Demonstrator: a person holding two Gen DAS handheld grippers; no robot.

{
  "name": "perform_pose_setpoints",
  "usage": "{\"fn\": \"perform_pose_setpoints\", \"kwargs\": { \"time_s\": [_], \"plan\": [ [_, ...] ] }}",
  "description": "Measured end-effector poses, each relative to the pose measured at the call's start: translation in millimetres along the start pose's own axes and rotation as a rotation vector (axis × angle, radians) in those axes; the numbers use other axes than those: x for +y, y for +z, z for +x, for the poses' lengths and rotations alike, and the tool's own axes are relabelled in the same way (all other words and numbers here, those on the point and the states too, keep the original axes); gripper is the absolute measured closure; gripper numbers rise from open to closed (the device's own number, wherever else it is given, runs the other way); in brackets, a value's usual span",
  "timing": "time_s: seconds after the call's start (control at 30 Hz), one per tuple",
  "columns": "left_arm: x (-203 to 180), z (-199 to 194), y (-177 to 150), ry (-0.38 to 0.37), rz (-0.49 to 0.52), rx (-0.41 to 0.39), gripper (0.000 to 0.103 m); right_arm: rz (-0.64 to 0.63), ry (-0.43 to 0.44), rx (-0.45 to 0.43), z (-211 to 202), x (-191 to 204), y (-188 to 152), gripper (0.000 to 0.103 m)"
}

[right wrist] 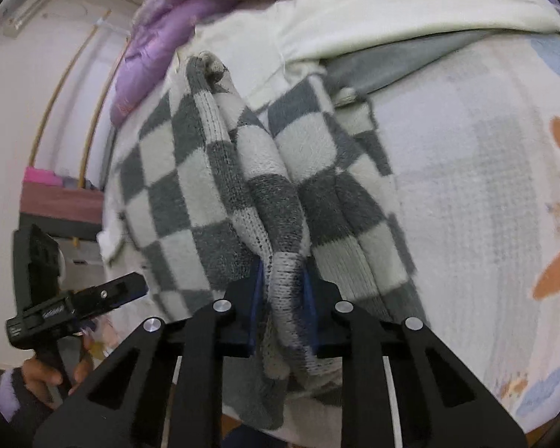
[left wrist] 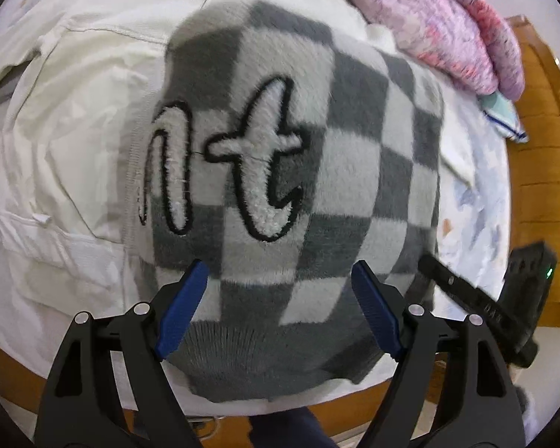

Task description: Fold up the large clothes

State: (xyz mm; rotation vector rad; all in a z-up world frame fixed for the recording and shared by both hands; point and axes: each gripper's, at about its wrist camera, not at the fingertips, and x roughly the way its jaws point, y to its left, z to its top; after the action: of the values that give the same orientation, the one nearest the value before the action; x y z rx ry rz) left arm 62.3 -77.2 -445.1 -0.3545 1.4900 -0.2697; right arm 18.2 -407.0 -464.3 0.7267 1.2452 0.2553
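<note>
Left wrist view: the left gripper [left wrist: 278, 298] hovers with jaws spread wide and empty above the checkered sweater [left wrist: 298, 186], which lies on the bed sheet [left wrist: 474, 201] partly over a cream garment [left wrist: 74, 112]; a pink-purple blanket [left wrist: 448, 26] sits at the far edge.

Right wrist view: the right gripper [right wrist: 282, 291] pinches a bunched fold of the sweater [right wrist: 212, 171], whose ridge runs straight away from the jaws. The right gripper is the one engaged.

Count: one sweater, one cream garment, one blanket, two grippers.
</note>
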Motion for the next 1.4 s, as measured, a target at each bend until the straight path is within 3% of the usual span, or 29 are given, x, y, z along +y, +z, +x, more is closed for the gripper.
{"fn": "perform_pose_setpoints", "kwargs": {
  "time_s": [0.13,0.27,0.37,0.47,0.53,0.6,0.67,0.73,0.83,0.93,1.03,1.17,1.33,1.4],
  "plan": [
    [-0.1,-12.0,-7.3,0.003,-0.023,-0.032,0.023,0.094,-0.030,-0.013,-13.7,-31.5,-17.4,0.086],
    [0.3,8.3,-8.8,0.048,-0.041,0.032,0.022,0.253,-0.051,0.045,11.7,-78.1,-25.9,0.084],
    [-2.6,18.0,-6.6,0.095,-0.052,0.041,0.022,0.240,-0.055,0.063,22.9,-74.7,-14.2,0.074],
    [-7.9,13.7,-7.6,0.086,-0.067,0.036,0.022,0.188,-0.064,0.060,14.0,-59.6,-6.9,0.066],
    [-12.5,9.3,-9.6,0.073,-0.044,0.052,0.022,0.204,-0.042,-0.004,-6.1,-59.4,-9.0,0.060],
    [-17.8,4.3,-11.5,0.070,0.008,0.054,0.022,0.229,-0.080,-0.064,-29.2,-65.0,-14.0,0.049],
    [-23.8,0.9,-14.2,0.081,0.063,0.058,0.022,0.214,-0.259,-0.121,-57.5,-74.0,-23.2,0.043],
    [-31.3,-2.9,-21.9,0.084,0.114,0.066,0.022,0.125,-0.536,-0.116,-72.2,-78.4,-27.1,0.041],
    [-39.1,-7.6,-33.3,0.092,0.151,0.082,0.022,0.046,-0.742,-0.150,-97.0,-97.3,-31.7,0.037],
    [-50.1,-9.3,-49.8,0.105,0.188,0.099,0.022,0.176,-0.585,-0.194,-130.5,-140.4,-32.4,0.028],
    [-78.1,6.7,-64.4,0.129,0.230,0.124,0.021,0.237,-0.576,-0.216,-154.1,-180.2,-29.9,0.023],
    [-121.3,39.1,-76.2,0.134,0.194,0.120,0.021,0.204,-0.533,-0.193,-163.0,-234.8,-10.4,0.022],
    [-173.7,73.6,-113.7,0.083,0.014,0.080,0.020,0.049,-0.439,-0.244,-159.8,-276.3,19.9,0.022],
    [-190.4,89.2,-128.7,0.081,-0.023,0.101,0.020,0.009,-0.504,-0.259,-151.0,-292.6,30.2,0.022]
  ]
}}
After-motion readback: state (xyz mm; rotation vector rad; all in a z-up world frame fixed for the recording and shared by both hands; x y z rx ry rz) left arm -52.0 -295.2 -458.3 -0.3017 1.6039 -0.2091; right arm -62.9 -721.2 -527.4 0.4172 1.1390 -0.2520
